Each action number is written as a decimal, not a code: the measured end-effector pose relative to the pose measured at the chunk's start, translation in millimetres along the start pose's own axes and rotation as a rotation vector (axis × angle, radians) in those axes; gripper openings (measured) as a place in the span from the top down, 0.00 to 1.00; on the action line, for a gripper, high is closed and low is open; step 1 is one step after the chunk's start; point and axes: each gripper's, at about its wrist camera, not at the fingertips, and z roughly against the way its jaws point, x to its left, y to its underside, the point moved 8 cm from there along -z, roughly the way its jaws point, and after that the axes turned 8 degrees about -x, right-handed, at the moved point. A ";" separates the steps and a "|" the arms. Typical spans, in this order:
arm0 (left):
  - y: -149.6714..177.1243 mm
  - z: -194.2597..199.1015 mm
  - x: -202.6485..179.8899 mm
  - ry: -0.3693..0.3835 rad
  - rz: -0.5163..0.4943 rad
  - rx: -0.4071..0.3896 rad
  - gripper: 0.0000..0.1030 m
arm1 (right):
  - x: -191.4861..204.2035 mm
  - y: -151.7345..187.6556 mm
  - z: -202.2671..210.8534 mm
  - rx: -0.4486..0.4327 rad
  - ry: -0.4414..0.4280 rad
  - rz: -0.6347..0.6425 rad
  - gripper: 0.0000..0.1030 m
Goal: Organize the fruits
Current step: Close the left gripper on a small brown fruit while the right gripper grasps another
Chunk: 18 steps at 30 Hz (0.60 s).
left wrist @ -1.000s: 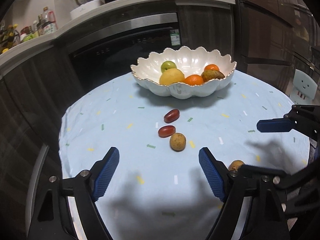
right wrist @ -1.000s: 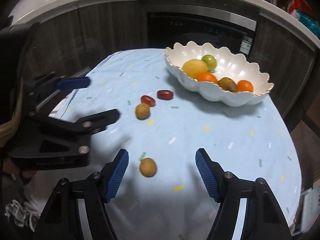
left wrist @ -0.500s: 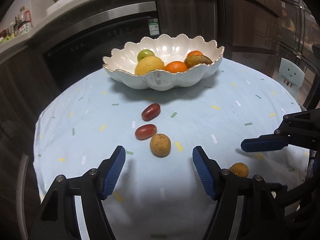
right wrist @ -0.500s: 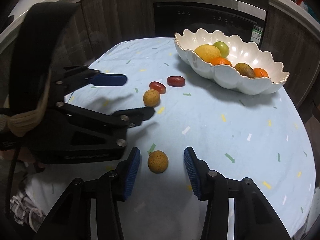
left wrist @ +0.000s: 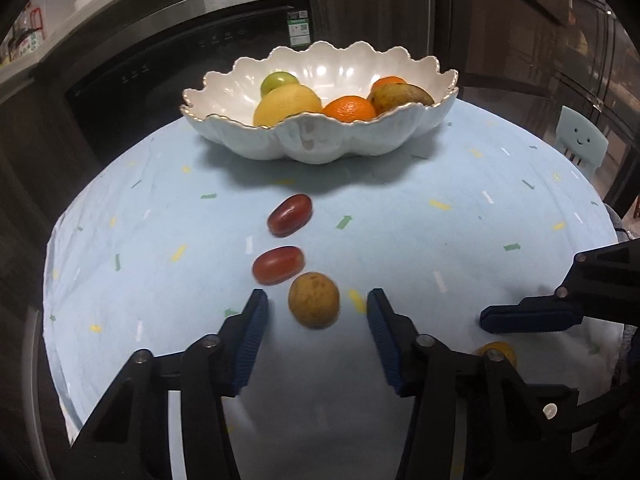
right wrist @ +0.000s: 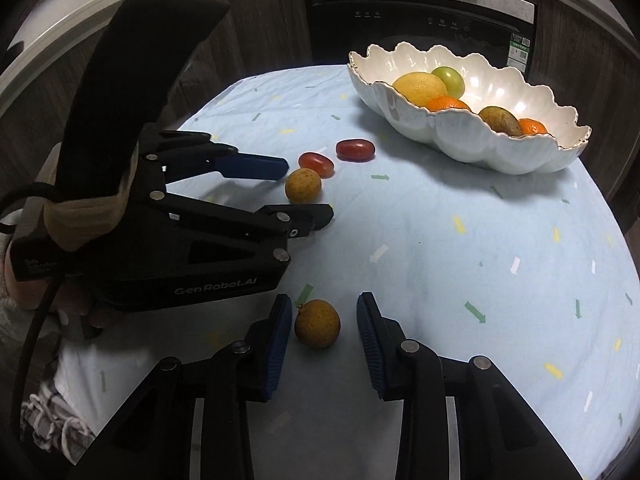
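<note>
A: Which item anchors the layout?

B: The worktop [left wrist: 500,184], under a pale blue cloth, carries everything, and the scalloped white bowl [left wrist: 320,140] at its far side is the landmark. The bowl already holds a yellow citrus [left wrist: 286,104], a green fruit [left wrist: 278,79], two oranges [left wrist: 350,109] and a brownish fruit [left wrist: 400,94], so it is evidently the collecting place for the task.

A: What lies outside the bowl?

B: Four small fruits, all on the near side of the bowl. Closest to it is a red oval fruit [left wrist: 290,215]; a second red fruit [left wrist: 279,265] sits just behind that, farther from the bowl. Next comes a speckled tan round fruit [left wrist: 314,300], then another tan round fruit [right wrist: 317,323], the farthest from the bowl.

A: How do the tongs stand?

B: The left tongs [left wrist: 316,312] are released, jaws spread either side of the first tan fruit without touching it. The right tongs [right wrist: 320,326] are also released, bracketing the farthest fruit, with a gap on each side.

A: Why that arrangement?

B: Each pair appears lined up for a pinch across its fruit's middle. Being round, either fruit may roll if one pad touches first.
</note>
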 end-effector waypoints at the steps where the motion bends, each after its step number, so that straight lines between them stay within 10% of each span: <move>1: -0.4 -0.4 -1.1 0.005 -0.003 -0.002 0.55 | -0.6 0.3 0.1 -0.001 -0.001 -0.001 0.67; 18: -1.1 4.3 -3.3 -0.028 -0.009 -0.010 0.76 | 0.1 -0.7 1.1 -0.014 -0.012 0.007 0.78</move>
